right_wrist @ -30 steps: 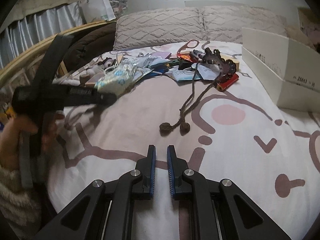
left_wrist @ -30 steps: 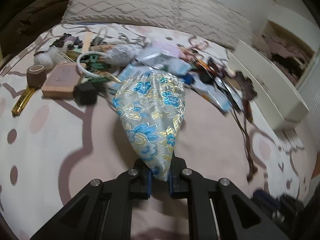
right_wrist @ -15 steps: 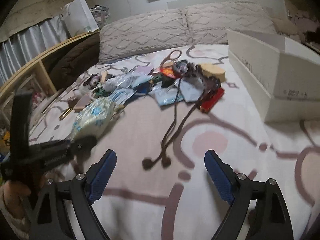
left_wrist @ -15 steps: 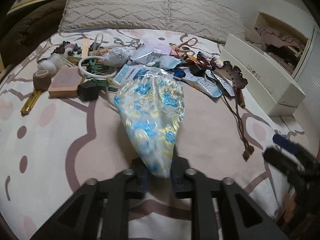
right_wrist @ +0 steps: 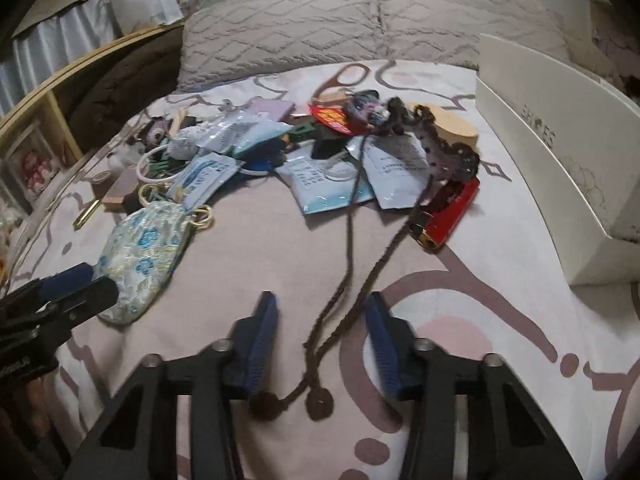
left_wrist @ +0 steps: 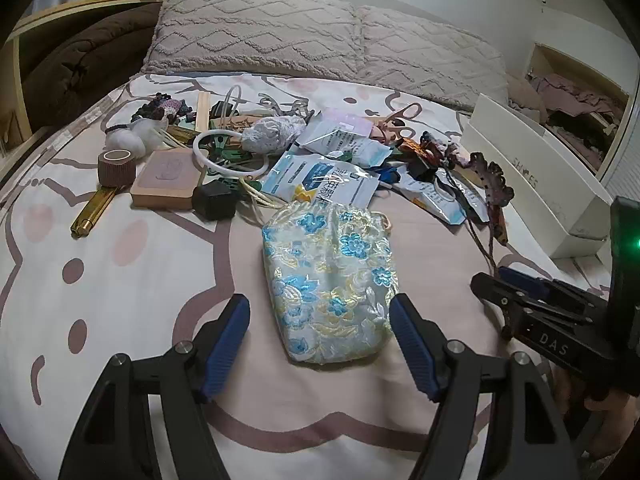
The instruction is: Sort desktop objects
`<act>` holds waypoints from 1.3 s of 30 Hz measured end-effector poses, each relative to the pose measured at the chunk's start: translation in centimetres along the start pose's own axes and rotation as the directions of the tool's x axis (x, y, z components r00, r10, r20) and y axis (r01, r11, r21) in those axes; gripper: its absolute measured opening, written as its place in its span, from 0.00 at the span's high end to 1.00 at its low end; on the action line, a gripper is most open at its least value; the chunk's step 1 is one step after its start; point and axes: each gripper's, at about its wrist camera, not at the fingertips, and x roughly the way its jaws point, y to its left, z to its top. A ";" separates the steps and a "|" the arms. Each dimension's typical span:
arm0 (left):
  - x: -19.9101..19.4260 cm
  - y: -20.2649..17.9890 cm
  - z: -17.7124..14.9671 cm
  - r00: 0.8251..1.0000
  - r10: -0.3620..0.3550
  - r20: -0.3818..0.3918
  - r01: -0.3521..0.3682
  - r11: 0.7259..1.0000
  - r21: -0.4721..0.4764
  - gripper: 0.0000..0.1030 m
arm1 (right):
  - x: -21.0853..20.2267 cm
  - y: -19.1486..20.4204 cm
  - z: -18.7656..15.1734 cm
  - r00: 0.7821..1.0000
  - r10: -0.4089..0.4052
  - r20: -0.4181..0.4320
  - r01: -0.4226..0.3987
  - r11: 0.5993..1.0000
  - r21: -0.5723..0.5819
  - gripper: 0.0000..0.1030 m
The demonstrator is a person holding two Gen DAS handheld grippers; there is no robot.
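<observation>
Lying flat between spread blue pads, brocade pouch point(left_wrist: 330, 280), clutter pile point(left_wrist: 320, 160) beyond

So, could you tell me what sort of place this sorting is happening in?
Most likely a bedroom: the clutter lies on a patterned bedsheet, two textured pillows sit at the head, and a brown duvet is bunched alongside.

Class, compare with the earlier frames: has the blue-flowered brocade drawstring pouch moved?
Yes. The blue-flowered brocade drawstring pouch was pulled out of the clutter pile, toward the camera, and now lies released on the bedsheet between the open left gripper fingers.
</observation>
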 end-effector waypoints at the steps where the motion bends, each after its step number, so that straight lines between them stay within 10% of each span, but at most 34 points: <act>1: 0.0 0.0 0.0 1.000 0.000 0.002 0.000 1.000 -0.001 0.30 | -0.1 -0.1 -0.1 1.000 0.004 0.005 -0.004 1.000 0.002 0.81; 4: 0.2 -0.1 -0.1 1.000 0.011 0.006 -0.011 1.000 0.002 0.30 | -0.8 -0.5 -0.3 0.999 0.030 0.032 -0.031 0.999 0.028 0.94; 30: -0.4 -0.2 -0.1 1.000 -0.018 0.025 0.019 1.000 -0.010 0.30 | -9.4 3.9 -8.3 0.947 0.310 -0.083 -0.315 0.948 -0.049 0.95; 39: 0.2 -0.3 0.0 1.000 -0.004 0.021 0.004 1.000 -0.005 0.30 | -10.9 3.3 -4.5 0.966 0.256 0.031 -0.252 0.962 -0.100 0.95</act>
